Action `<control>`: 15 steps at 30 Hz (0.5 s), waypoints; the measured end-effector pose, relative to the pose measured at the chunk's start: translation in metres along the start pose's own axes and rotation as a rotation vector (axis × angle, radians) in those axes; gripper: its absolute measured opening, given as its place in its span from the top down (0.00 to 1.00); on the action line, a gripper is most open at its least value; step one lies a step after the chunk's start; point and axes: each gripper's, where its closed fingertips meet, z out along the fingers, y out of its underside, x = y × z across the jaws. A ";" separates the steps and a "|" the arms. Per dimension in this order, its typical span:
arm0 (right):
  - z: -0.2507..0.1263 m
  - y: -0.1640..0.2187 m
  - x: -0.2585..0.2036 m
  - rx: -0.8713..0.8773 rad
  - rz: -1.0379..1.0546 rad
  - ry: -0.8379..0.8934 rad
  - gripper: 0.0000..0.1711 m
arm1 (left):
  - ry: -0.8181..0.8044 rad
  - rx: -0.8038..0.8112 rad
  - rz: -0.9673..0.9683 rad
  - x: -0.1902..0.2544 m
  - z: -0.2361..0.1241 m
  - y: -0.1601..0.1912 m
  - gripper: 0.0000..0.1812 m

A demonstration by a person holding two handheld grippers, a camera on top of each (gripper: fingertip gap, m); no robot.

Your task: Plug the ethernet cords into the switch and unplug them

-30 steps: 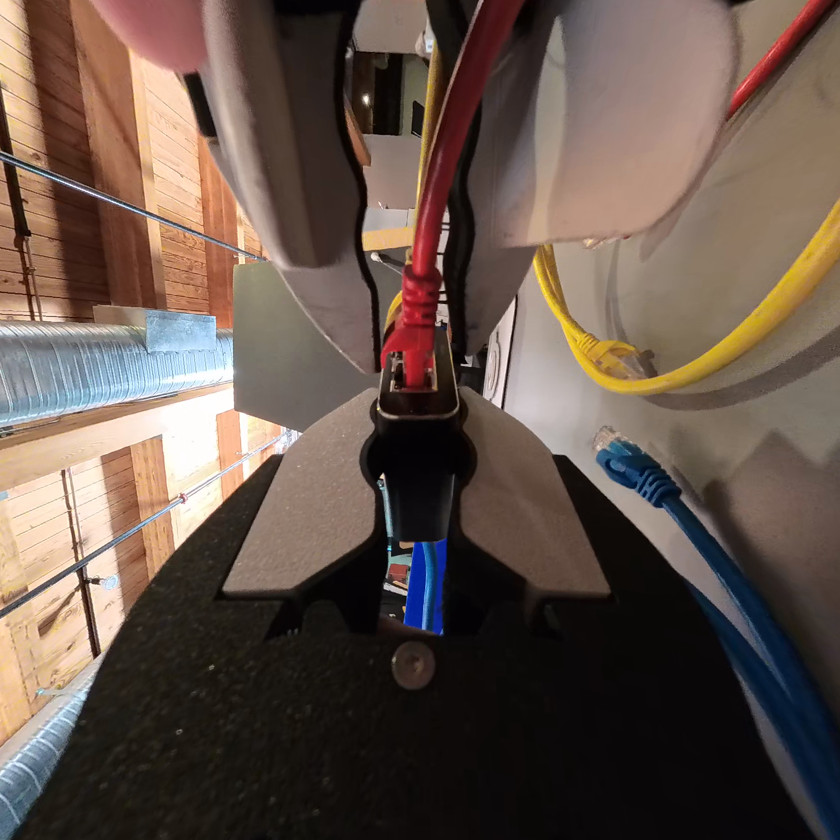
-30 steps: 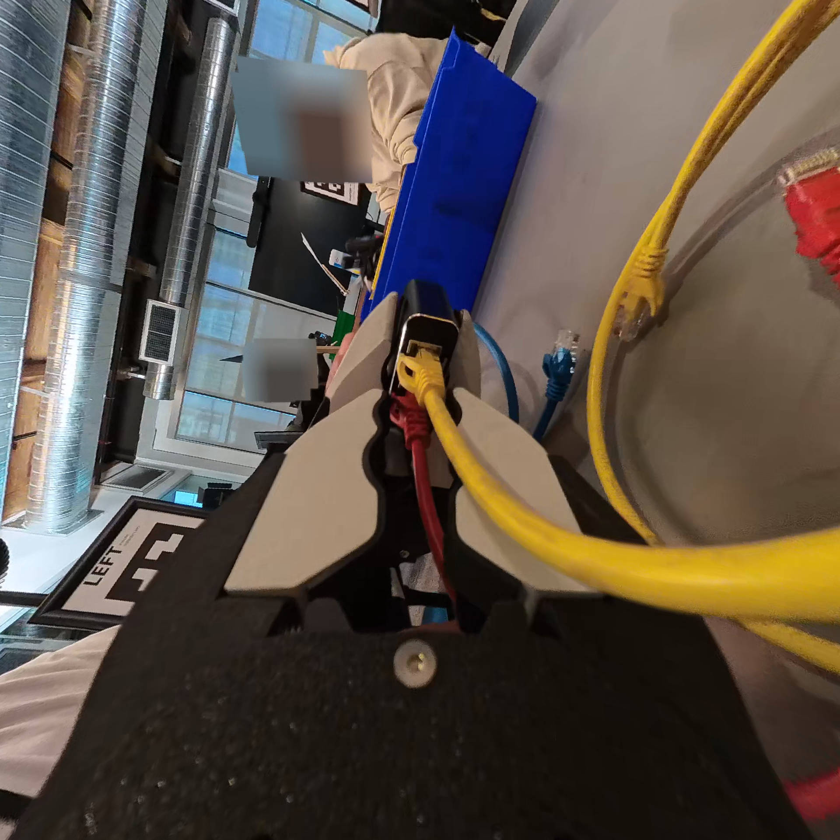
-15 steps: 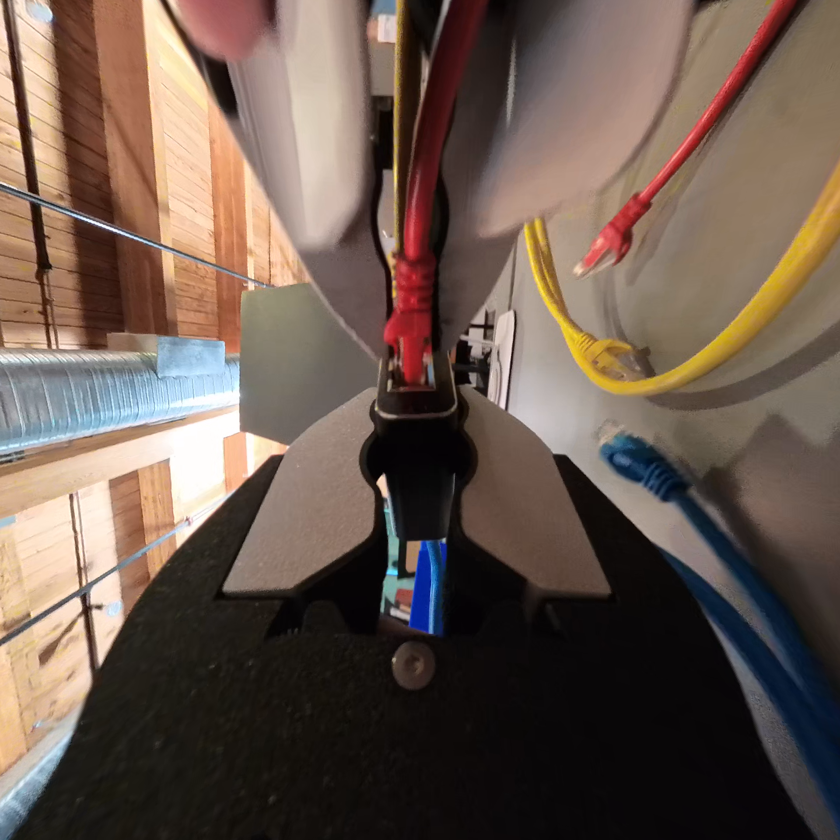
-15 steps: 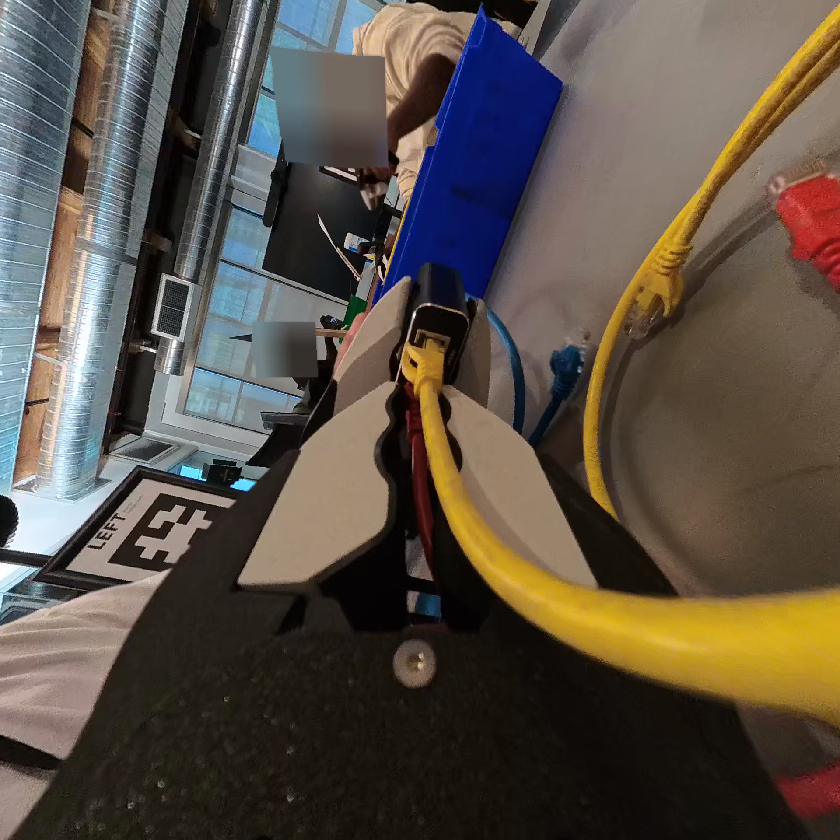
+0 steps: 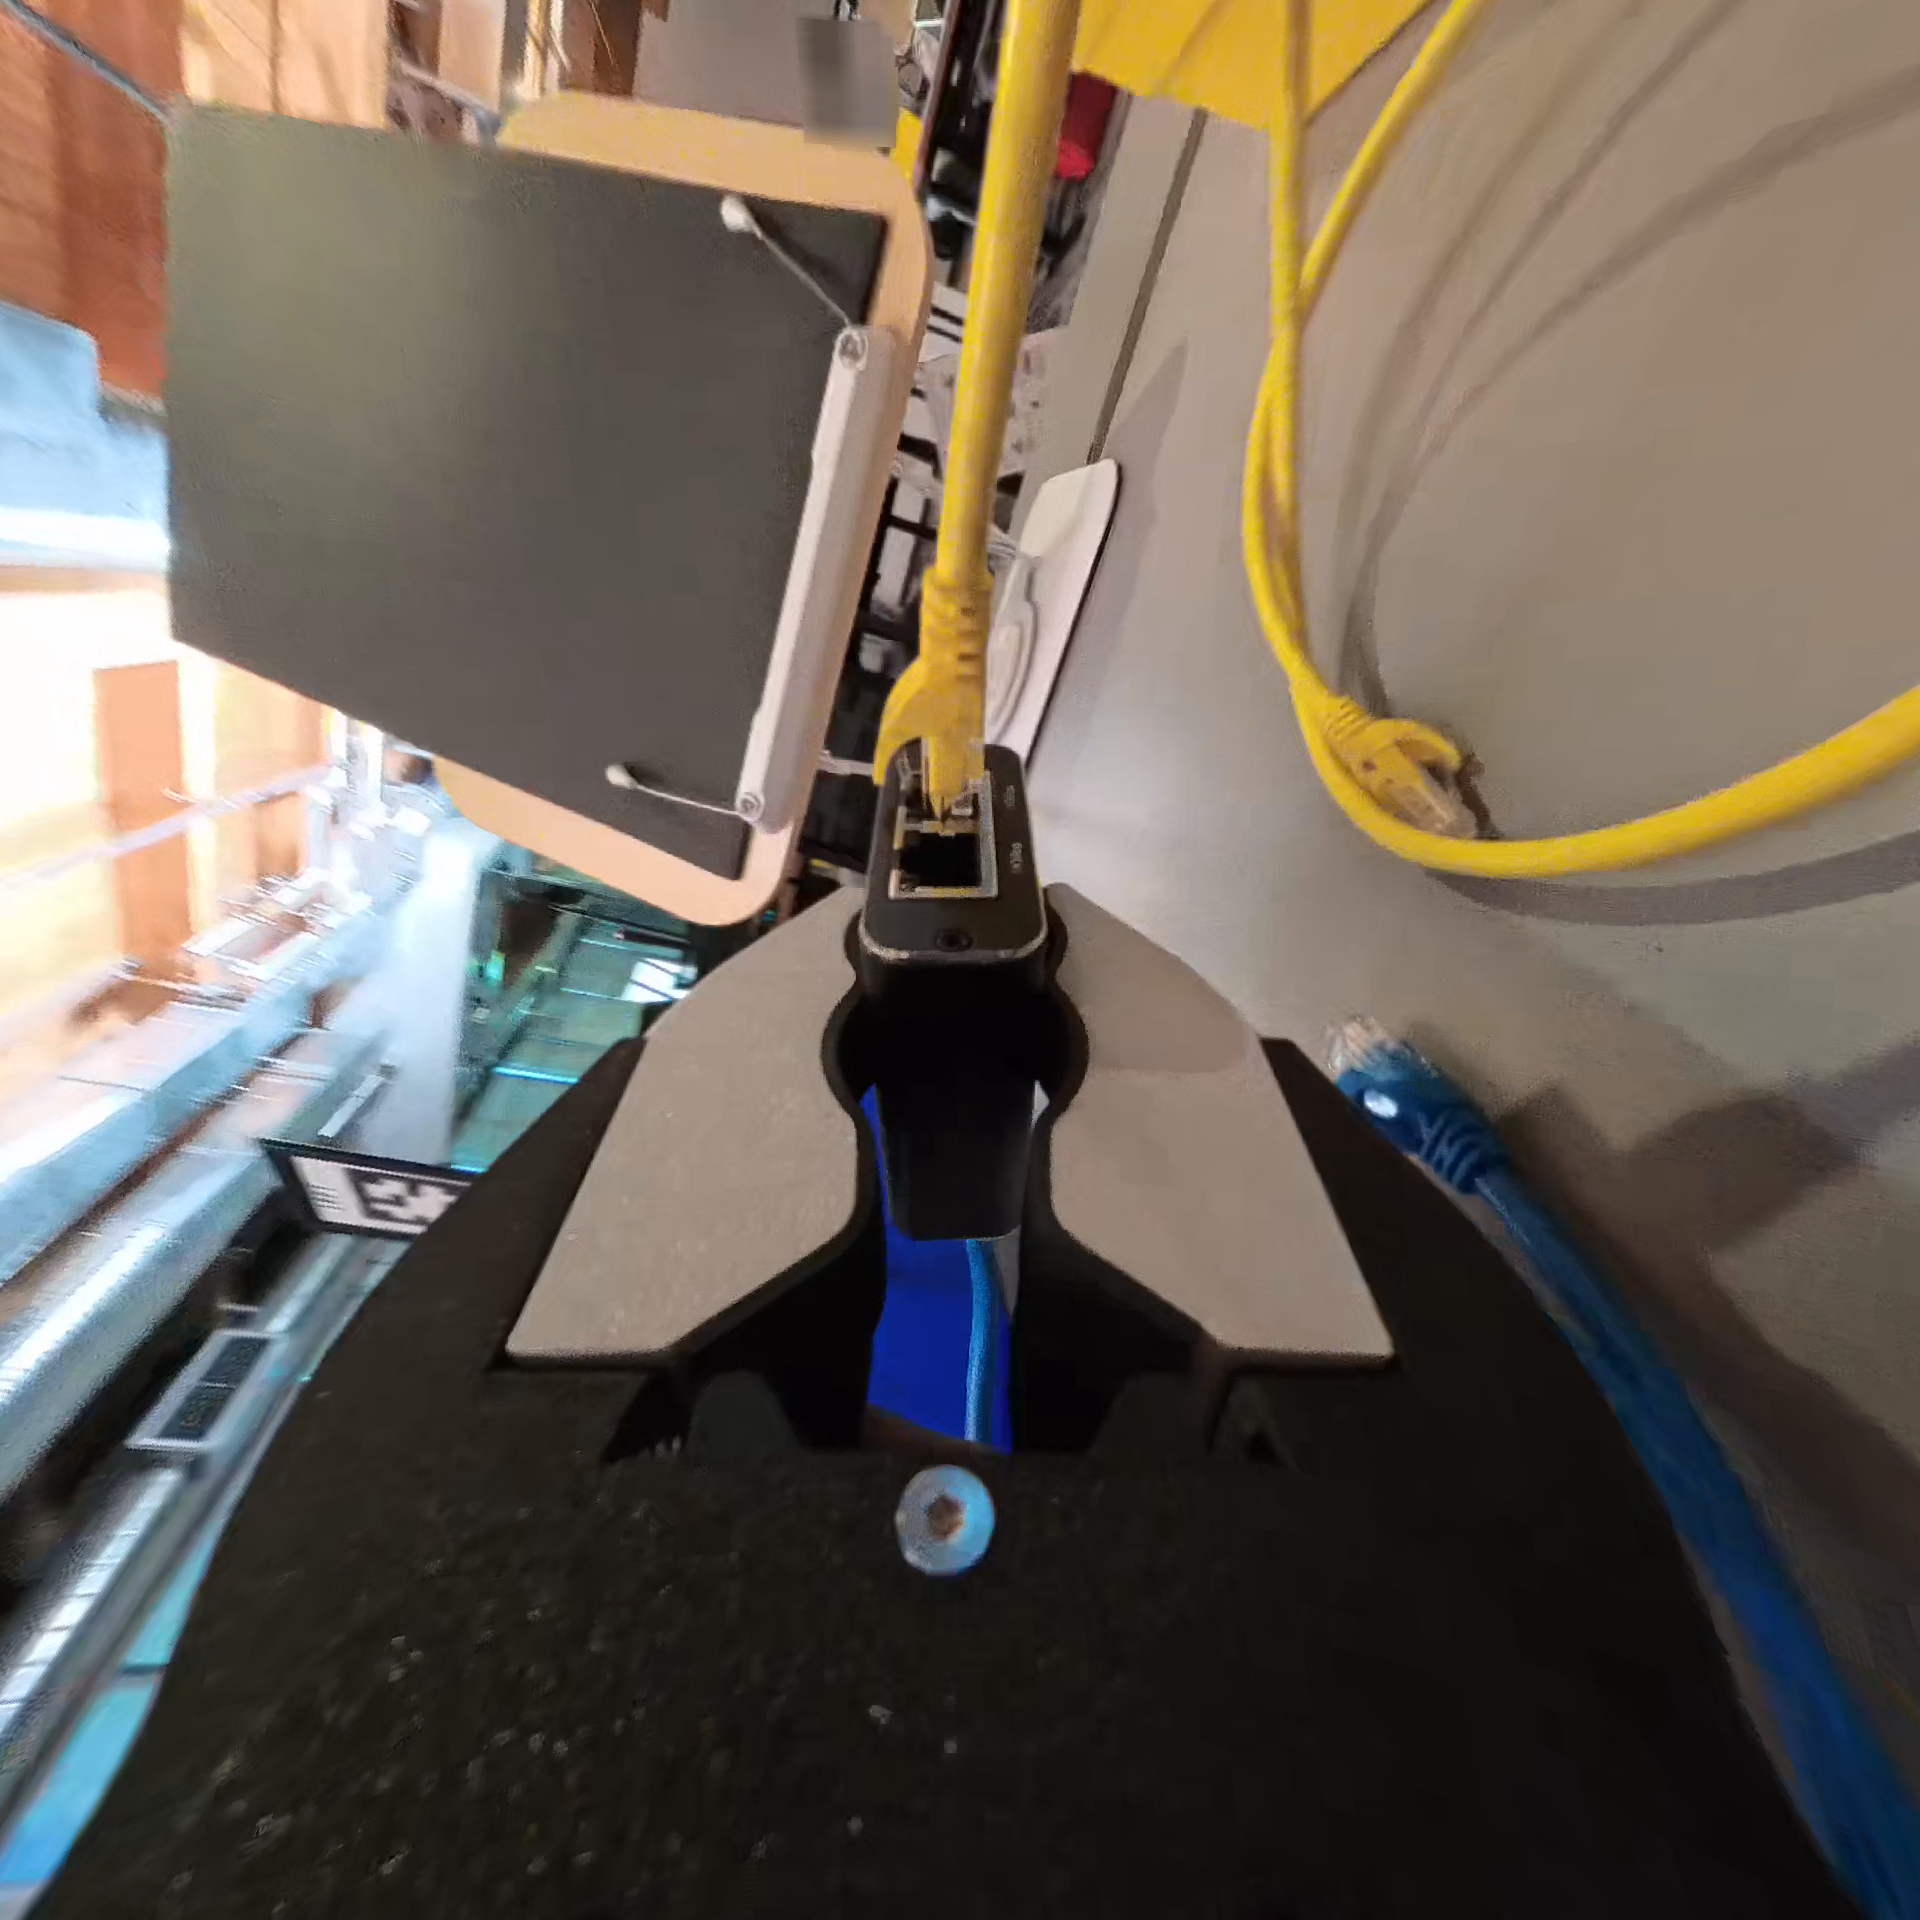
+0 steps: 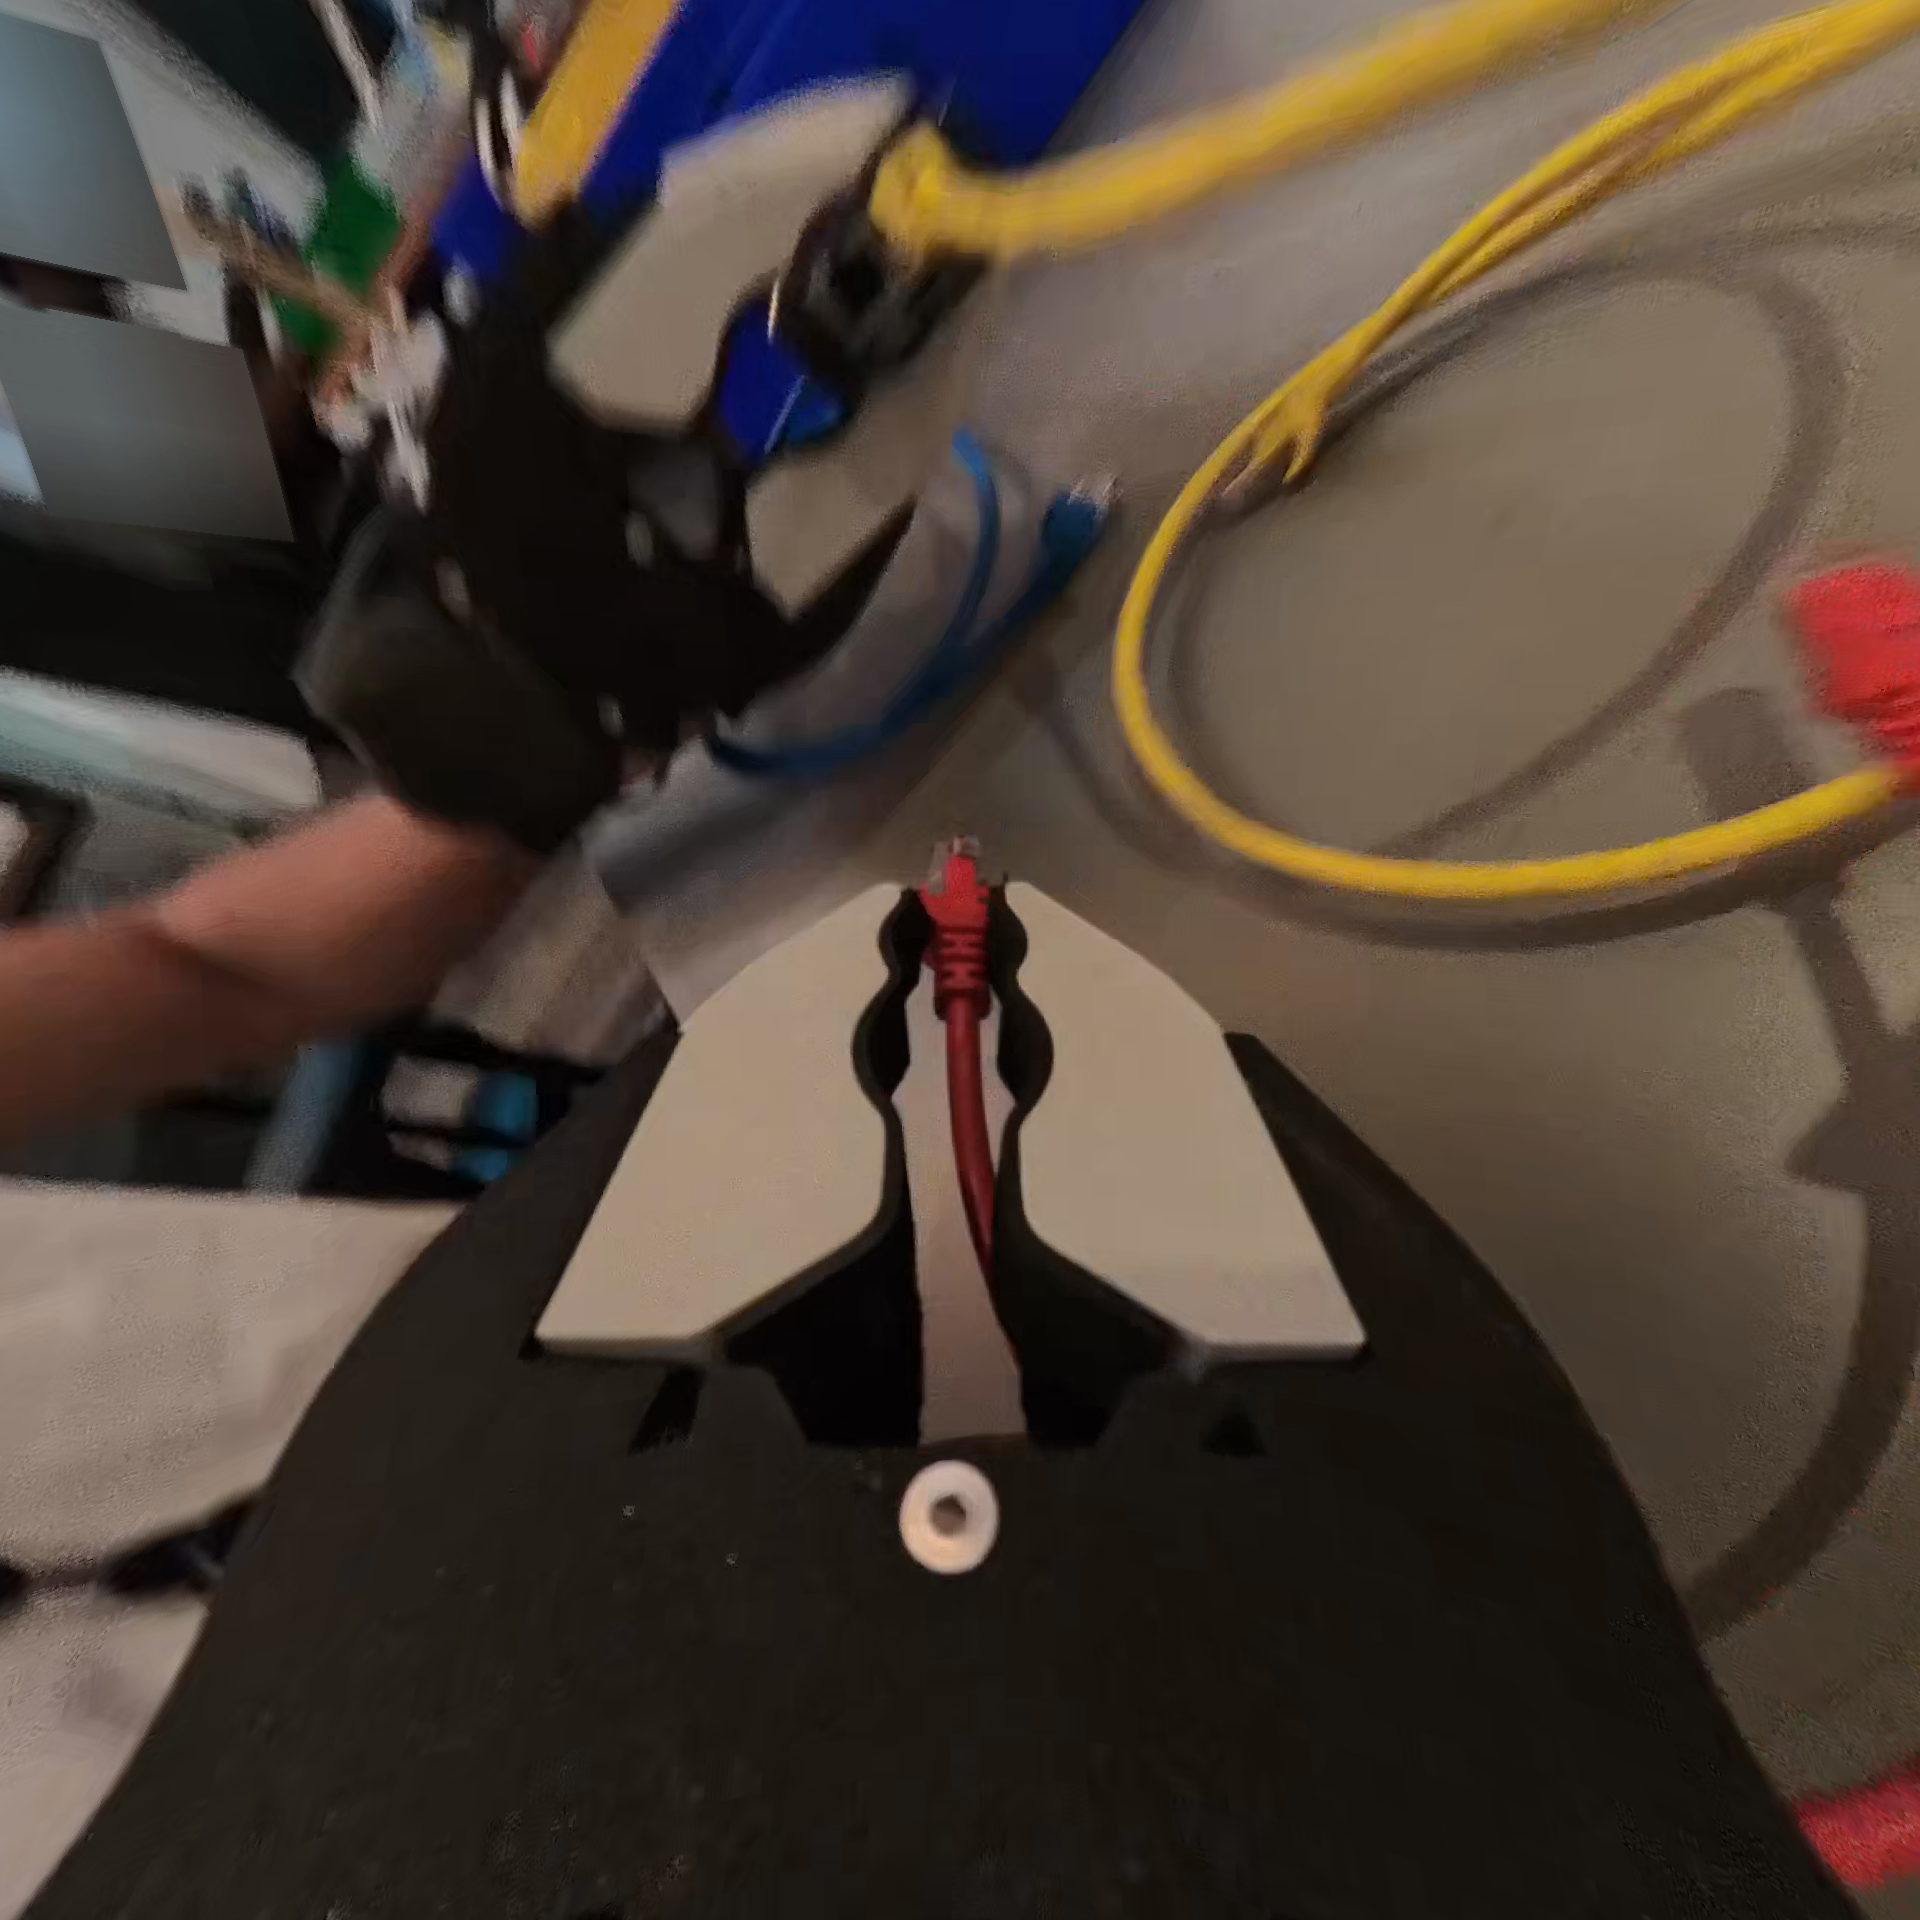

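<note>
Holding the switch [image 5: 954,935] clamped in my left tongs [image 5: 951,1013], black body nose-out toward 12 o'clock. The near port is bare, and a yellow cord [image 5: 982,416] is seated in the far port, running off to 12. My right tongs [image 6: 961,925] are shut on the red cord [image 6: 961,940], plug tip poking just past the fingertips, clear of the switch, which sits up at 11 o'clock in the right wrist view, well apart and smeared by motion. So red looks unplugged; yellow is in.

On the grey table [image 5: 1558,935]: a spare yellow plug [image 5: 1397,764] at 3 o'clock of the switch, a blue cord [image 5: 1434,1122] at 4, both loose.

Risks, my guess:
- Yellow cord looks taut, and a fast swing of the left tongs could yank it or twist the switch in the grip.
- Red plug is held only by its boot, so it could pivot if I try to re-seat it off-axis, snagging the latch tab.
- Loose loops lie near my path and could catch a finger.
- The blur makes exact alignment hard to judge right now.
</note>
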 end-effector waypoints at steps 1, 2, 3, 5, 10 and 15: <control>0.005 0.008 -0.003 -0.032 -0.028 -0.003 0.93 | 0.019 0.001 -0.036 -0.002 0.001 0.001 0.85; 0.009 0.012 -0.003 -0.033 -0.028 0.004 0.93 | 0.038 0.000 -0.063 -0.003 0.001 0.001 0.85; 0.013 0.018 -0.004 -0.045 -0.033 0.002 0.93 | 0.051 -0.006 -0.087 -0.004 0.002 0.002 0.85; 0.019 0.030 -0.008 -0.097 -0.034 -0.007 0.92 | 0.088 -0.008 -0.138 -0.004 0.003 0.004 0.85; 0.014 0.054 -0.031 -0.162 -0.059 -0.112 0.67 | 0.159 -0.005 -0.187 -0.002 -0.002 0.006 0.85; -0.043 0.046 -0.031 -0.057 -0.320 -0.039 0.54 | 0.215 0.019 -0.202 -0.001 -0.026 0.003 0.85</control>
